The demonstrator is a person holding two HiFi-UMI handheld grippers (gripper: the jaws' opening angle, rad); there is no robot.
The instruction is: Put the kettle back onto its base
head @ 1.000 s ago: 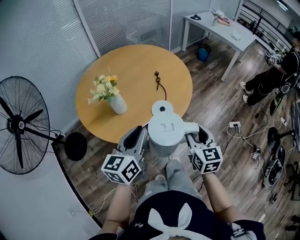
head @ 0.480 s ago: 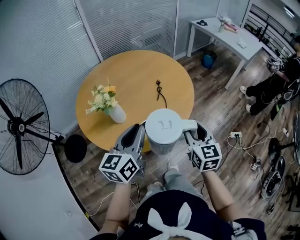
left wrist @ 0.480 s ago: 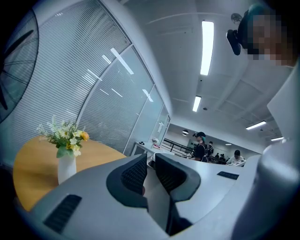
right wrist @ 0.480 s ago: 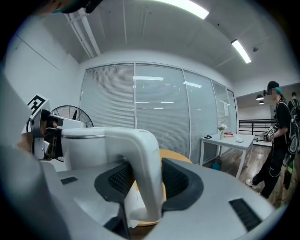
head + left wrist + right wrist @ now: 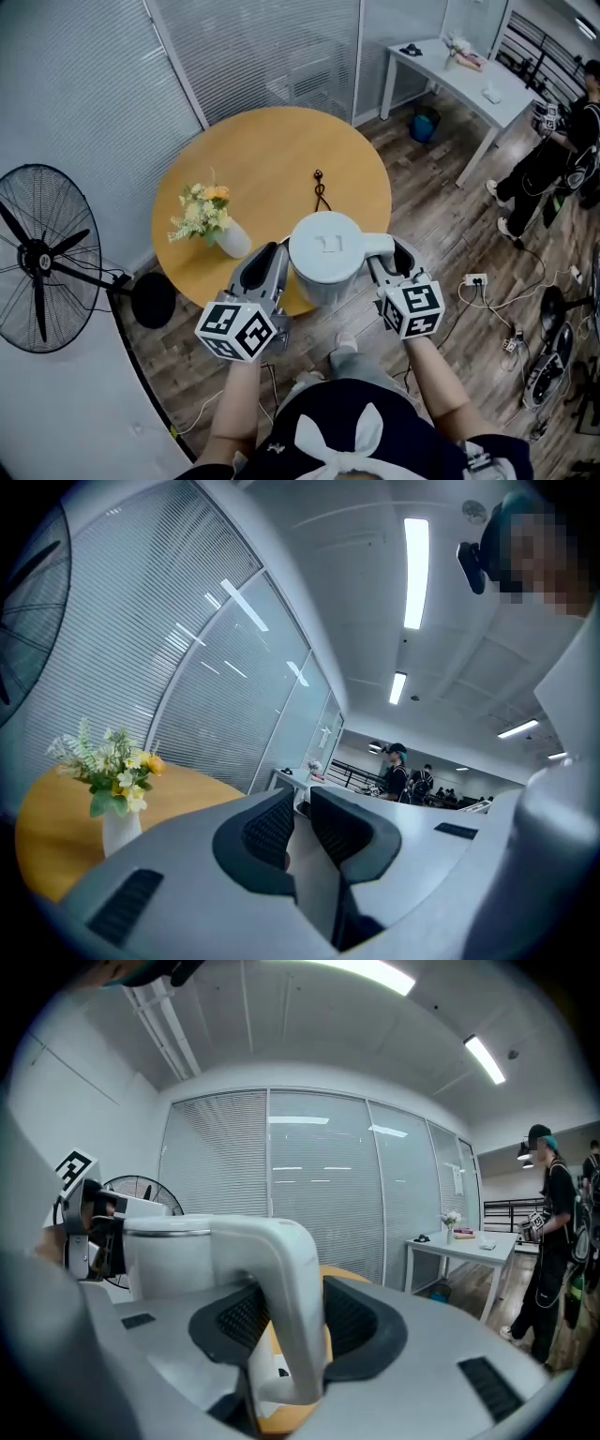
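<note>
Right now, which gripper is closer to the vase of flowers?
Left. The left gripper is just beside the vase of flowers, not touching it; the right gripper is farther off, across the kettle, clamped on its handle.

The kettle (image 5: 326, 258) hides the table's (image 5: 272, 159) near edge; the fan (image 5: 42, 258) is cut off.

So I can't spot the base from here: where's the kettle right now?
Head view: the kettle is mid-frame at the round table's near edge, its handle clamped in the right tongs, flower vase to its left.
</note>
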